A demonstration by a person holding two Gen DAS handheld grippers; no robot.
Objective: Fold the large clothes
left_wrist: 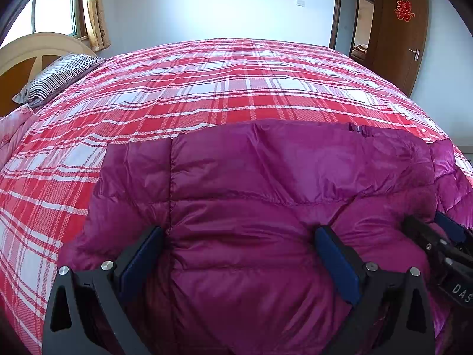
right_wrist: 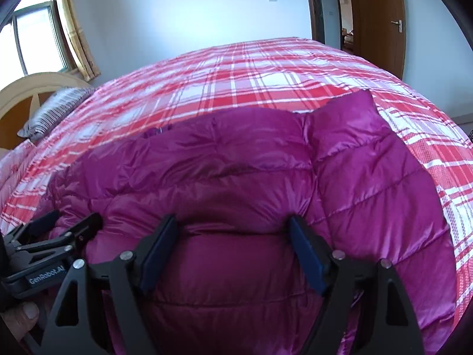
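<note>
A magenta quilted down jacket (left_wrist: 251,177) lies on the bed at the near edge, also in the right wrist view (right_wrist: 251,171). My left gripper (left_wrist: 239,233) is wide open, its blue-padded fingers (left_wrist: 142,254) straddling a puffed fold of the jacket. My right gripper (right_wrist: 233,224) is wide open too, fingers (right_wrist: 304,254) on either side of a jacket bulge. Each gripper shows in the other's view: the right one (left_wrist: 443,242) at the left view's right edge, the left one (right_wrist: 62,233) at the right view's left edge.
The bed has a red and white plaid cover (left_wrist: 236,82). A striped pillow (left_wrist: 56,77) and wooden headboard (left_wrist: 26,53) are at far left. A window with curtain (left_wrist: 94,9) and an open brown door (left_wrist: 399,32) are behind.
</note>
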